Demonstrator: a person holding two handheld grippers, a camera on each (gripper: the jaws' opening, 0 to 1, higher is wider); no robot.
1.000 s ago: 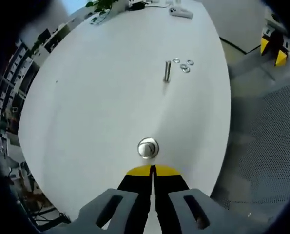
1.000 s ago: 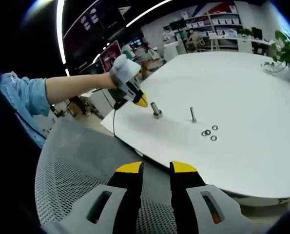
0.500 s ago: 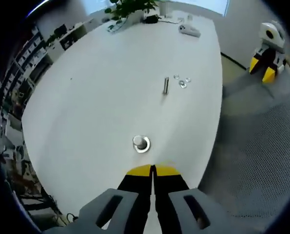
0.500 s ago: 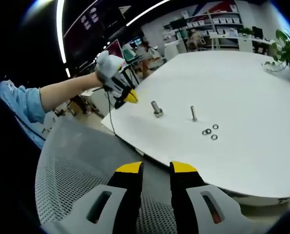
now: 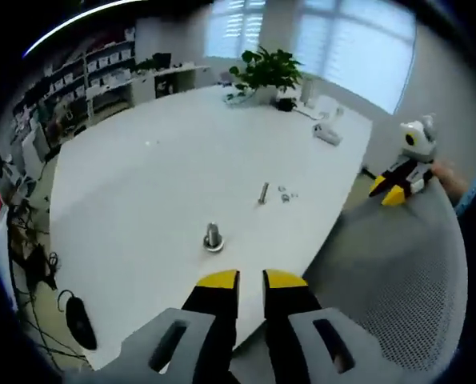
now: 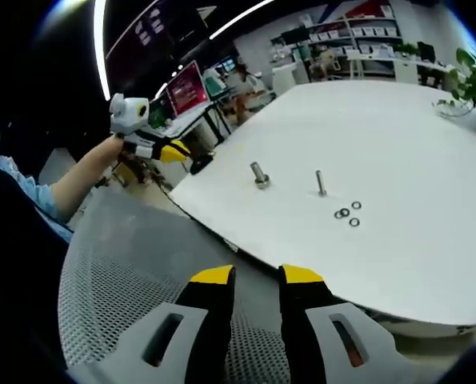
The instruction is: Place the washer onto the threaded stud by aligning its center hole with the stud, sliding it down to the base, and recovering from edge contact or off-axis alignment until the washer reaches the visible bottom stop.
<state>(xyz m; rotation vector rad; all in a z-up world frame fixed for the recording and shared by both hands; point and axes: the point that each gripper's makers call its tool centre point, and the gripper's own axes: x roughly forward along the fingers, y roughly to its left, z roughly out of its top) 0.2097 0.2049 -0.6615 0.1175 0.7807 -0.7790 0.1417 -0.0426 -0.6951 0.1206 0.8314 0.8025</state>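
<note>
A short stud (image 5: 213,237) stands upright on a round base on the white table (image 5: 142,176); it also shows as the short stud (image 6: 259,174). A slimmer upright stud (image 5: 263,192) stands farther on, with several loose washers (image 5: 286,193) lying flat beside it. In the right gripper view the slim stud (image 6: 321,183) and washers (image 6: 346,214) sit mid-table. My left gripper (image 5: 251,282) hangs off the table's near edge, open and empty, and appears as the left gripper (image 6: 154,148) held off the table's left side. My right gripper (image 6: 257,278) is open and empty over a mesh chair, and shows as the right gripper (image 5: 398,186).
A grey mesh chair back (image 6: 134,272) lies under the right gripper, and the mesh chair (image 5: 398,280) shows beside the table edge. A potted plant (image 5: 266,70) and a small device (image 5: 326,134) sit at the table's far end. Shelves and monitors (image 6: 186,88) stand behind.
My left gripper has pulled back from the short stud and off the table edge, and its jaws have parted from touching. The right gripper view holds steady.
</note>
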